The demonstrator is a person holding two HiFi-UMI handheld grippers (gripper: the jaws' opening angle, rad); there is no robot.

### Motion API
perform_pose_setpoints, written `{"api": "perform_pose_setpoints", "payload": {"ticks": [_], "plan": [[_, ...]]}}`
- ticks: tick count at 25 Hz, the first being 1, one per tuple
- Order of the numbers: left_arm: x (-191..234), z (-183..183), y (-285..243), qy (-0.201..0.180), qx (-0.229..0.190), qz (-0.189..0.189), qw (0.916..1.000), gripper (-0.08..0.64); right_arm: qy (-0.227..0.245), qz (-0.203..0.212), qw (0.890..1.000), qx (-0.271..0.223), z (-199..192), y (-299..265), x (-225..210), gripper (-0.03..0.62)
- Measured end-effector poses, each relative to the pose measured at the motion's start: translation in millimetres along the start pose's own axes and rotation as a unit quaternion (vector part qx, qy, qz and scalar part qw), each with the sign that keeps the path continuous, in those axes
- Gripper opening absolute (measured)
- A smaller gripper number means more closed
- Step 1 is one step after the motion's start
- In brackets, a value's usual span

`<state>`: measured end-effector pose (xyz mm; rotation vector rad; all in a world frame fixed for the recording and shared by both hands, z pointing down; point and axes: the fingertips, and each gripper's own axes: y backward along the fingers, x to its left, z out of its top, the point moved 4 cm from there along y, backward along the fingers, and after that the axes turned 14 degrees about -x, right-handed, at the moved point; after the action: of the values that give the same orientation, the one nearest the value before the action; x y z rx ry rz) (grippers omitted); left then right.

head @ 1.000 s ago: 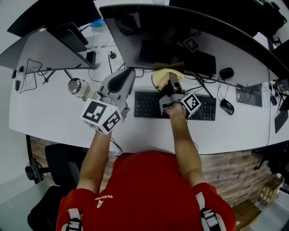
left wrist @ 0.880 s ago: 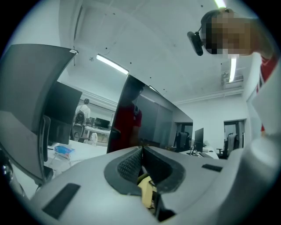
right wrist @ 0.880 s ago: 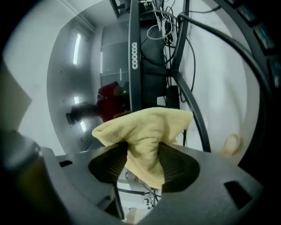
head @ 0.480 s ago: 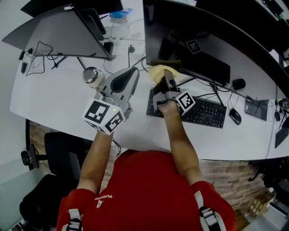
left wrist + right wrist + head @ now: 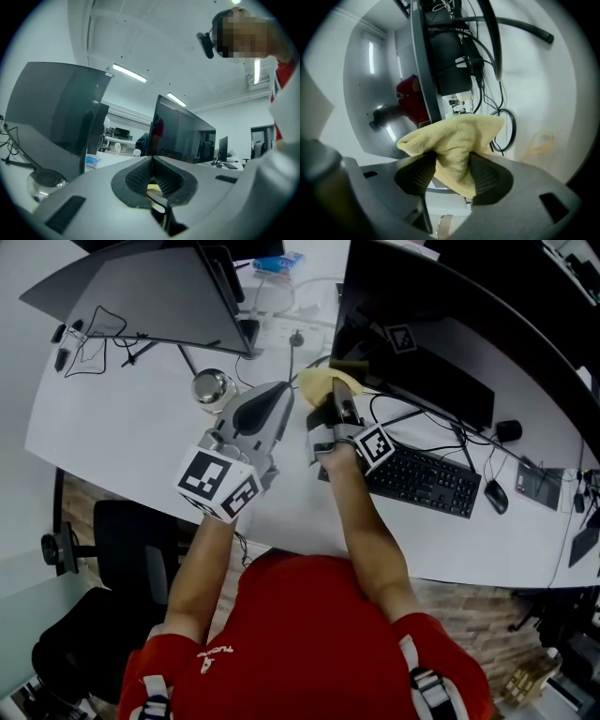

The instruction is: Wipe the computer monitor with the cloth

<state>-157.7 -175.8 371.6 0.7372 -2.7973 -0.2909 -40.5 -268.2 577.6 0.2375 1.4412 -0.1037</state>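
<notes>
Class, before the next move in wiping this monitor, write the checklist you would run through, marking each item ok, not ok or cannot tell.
1. Yellow cloth held firmly: ok, right gripper's fingers pinch it.
2. Cloth touching the monitor: cannot tell, it sits at its edge.
3. Left gripper clear: ok, shut, empty, beside the right.
4. Keyboard out of the path: ok, flat on the desk.
5. Cables clear of cloth: cannot tell.
</notes>
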Motion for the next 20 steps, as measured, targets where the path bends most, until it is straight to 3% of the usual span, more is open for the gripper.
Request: {"api": "perform_pose_setpoints", "payload": {"ticks": [4,7,10,14,16,20], "plan": [[6,2,6,-0.001,0.001,0.008,1.0,0.011,0.095,-0.003,0.995,0.014,-14,-8,8,0.21],[9,1,12,0.0,-0.002,0.01,0.9999,0.011,0.189,-0.01,0.982,0.016,-18,-11,15,0.202],[14,-1,18,0.0,-0.004,0.019,0.9998,0.011,0.283,-0.034,0.958,0.029,-20,-12,19,0.201],[14,1,22,0.003,-0.001,0.021,0.9998,0.011,0.403,-0.089,0.91,0.031,-21,-10,22,0.202],[15,1,23,0.006,0.001,0.024,0.9997,0.011,0.436,-0.116,0.892,0.029,-22,-11,25,0.202],[12,6,25,0.001,0.008,0.042,0.9991,0.012,0.465,-0.156,0.871,0.035,-28,-14,28,0.204]]}}
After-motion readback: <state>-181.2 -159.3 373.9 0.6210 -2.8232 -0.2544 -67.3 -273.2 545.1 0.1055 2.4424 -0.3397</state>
